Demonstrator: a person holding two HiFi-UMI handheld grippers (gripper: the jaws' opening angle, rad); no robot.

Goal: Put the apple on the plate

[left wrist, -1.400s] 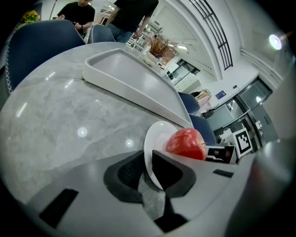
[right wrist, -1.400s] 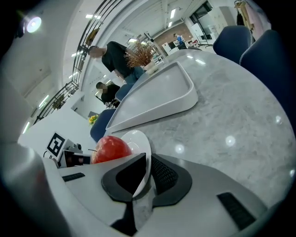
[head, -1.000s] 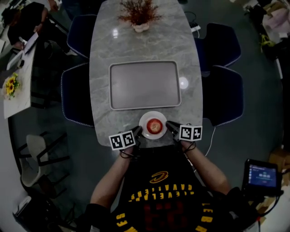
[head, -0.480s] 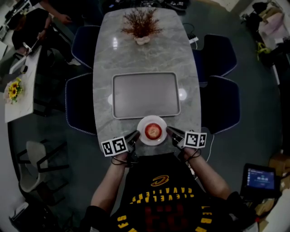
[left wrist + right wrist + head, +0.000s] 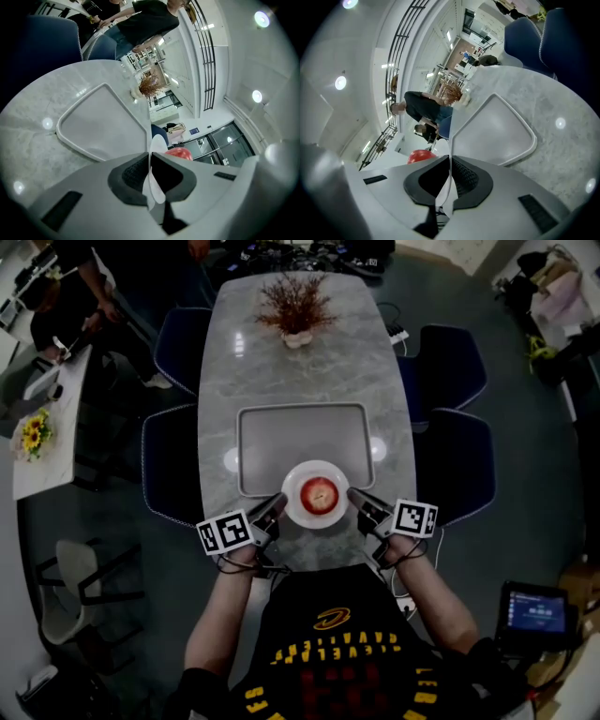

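Note:
A red apple (image 5: 319, 494) lies on a small white plate (image 5: 317, 468), which hangs over the near edge of the grey tray (image 5: 300, 432). My left gripper (image 5: 279, 502) is shut on the plate's left rim, and its jaws have just been closing tighter on it. My right gripper (image 5: 353, 496) is shut on the right rim. In the left gripper view the thin plate rim (image 5: 155, 187) runs between the pads of the left gripper (image 5: 150, 161), with the apple (image 5: 179, 152) beyond. In the right gripper view the plate rim (image 5: 447, 174) sits in the right gripper (image 5: 450, 161), the apple (image 5: 420, 156) to its left.
The marble table (image 5: 305, 352) carries a dried plant in a vase (image 5: 297, 307) at its far end. Dark blue chairs (image 5: 171, 465) (image 5: 459, 465) stand along both sides. People stand at the far left by a side table with sunflowers (image 5: 34, 435). A lit screen (image 5: 536, 609) sits at the lower right.
Both grippers have risen with the plate and apple between them. The plate has gone from just short of the tray's near edge to overlapping it.

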